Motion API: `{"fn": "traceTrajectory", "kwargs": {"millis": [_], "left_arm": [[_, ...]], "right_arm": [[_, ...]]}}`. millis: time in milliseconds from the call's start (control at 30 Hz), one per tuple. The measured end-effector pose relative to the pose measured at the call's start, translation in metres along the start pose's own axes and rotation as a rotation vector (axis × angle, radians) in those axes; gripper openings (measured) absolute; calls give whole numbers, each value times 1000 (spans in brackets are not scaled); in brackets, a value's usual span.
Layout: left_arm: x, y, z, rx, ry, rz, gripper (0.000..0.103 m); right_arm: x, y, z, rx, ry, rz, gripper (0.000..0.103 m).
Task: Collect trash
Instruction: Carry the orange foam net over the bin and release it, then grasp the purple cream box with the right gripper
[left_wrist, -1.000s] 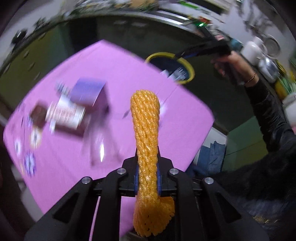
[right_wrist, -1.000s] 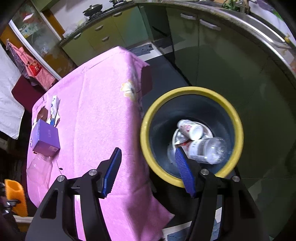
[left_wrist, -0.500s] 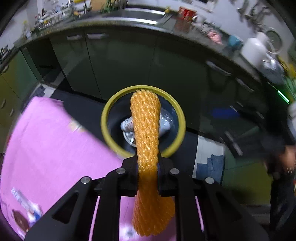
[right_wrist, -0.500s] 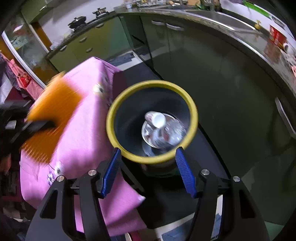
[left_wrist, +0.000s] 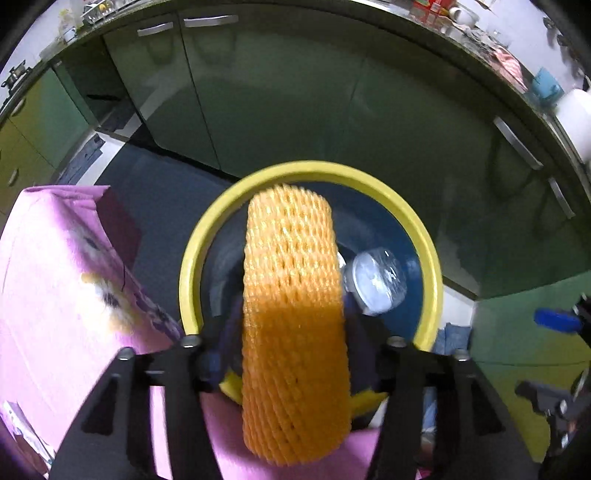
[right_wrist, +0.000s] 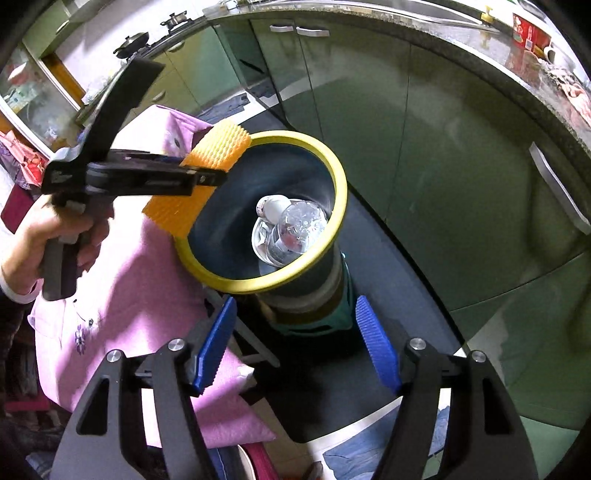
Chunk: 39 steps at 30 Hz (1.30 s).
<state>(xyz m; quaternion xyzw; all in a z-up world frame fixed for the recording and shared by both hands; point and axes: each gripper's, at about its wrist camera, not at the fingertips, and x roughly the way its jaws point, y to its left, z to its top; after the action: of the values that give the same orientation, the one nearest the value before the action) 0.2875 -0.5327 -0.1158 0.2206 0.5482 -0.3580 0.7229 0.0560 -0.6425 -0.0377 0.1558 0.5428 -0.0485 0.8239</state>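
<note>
An orange foam net sleeve (left_wrist: 293, 317) stands between the fingers of my left gripper (left_wrist: 291, 354), whose jaws now stand wide apart beside it. It hangs over the near rim of a dark bin with a yellow rim (left_wrist: 424, 236). In the right wrist view the sleeve (right_wrist: 207, 173) and left gripper (right_wrist: 212, 176) are at the bin's (right_wrist: 336, 221) left edge. Inside lie a clear plastic bottle (right_wrist: 297, 229) and a white cup (right_wrist: 271, 206). My right gripper (right_wrist: 297, 347) is open and empty, below the bin.
A table with a pink cloth (left_wrist: 55, 295) sits left of the bin, also in the right wrist view (right_wrist: 129, 295). Green kitchen cabinets (left_wrist: 295, 92) stand behind. Blue cloth (right_wrist: 388, 454) lies on the floor.
My left gripper swung from the table to the bin with the sleeve, and its jaws have spread apart. My right gripper drew back from over the bin.
</note>
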Motion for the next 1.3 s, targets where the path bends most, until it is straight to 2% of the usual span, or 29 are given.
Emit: {"fn": "traceTrajectory", "kwargs": {"millis": [33, 100, 233, 333, 500, 567, 667, 767, 867, 967, 1100, 1167, 1300], "left_arm": [[-5, 0, -4, 5, -2, -8, 75], [-18, -5, -10, 26, -29, 0, 82], [-33, -10, -3, 47, -84, 25, 83], [-58, -8, -5, 26, -129, -8, 83], [-121, 7, -33, 19, -205, -31, 83], [-151, 21, -55, -9, -241, -51, 83], [-187, 42, -93, -43, -294, -47, 83], [-223, 66, -148, -76, -356, -11, 85], [-255, 93, -219, -133, -405, 52, 89], [-271, 118, -282, -206, -422, 149, 90], [-280, 152, -358, -354, -428, 225, 91], [-280, 167, -393, -449, -434, 223, 91], [-272, 185, -440, -557, -421, 185, 91]], "right_arm": [[0, 0, 0, -1, -1, 1, 67], [-2, 3, 2, -3, -3, 2, 67], [-8, 12, 5, -7, -17, 4, 67], [-17, 21, 0, -15, -34, 6, 67], [-31, 32, -7, -35, -48, -14, 67], [-36, 37, -7, -41, -61, -13, 67], [-37, 47, -6, -58, -72, 3, 67], [-36, 65, -6, -92, -78, 35, 67], [-37, 93, -4, -155, -75, 90, 67], [-34, 140, -1, -259, -52, 166, 67], [-15, 220, 3, -430, 14, 271, 68], [-2, 268, 6, -524, 45, 300, 68], [16, 351, 8, -665, 71, 322, 67]]}}
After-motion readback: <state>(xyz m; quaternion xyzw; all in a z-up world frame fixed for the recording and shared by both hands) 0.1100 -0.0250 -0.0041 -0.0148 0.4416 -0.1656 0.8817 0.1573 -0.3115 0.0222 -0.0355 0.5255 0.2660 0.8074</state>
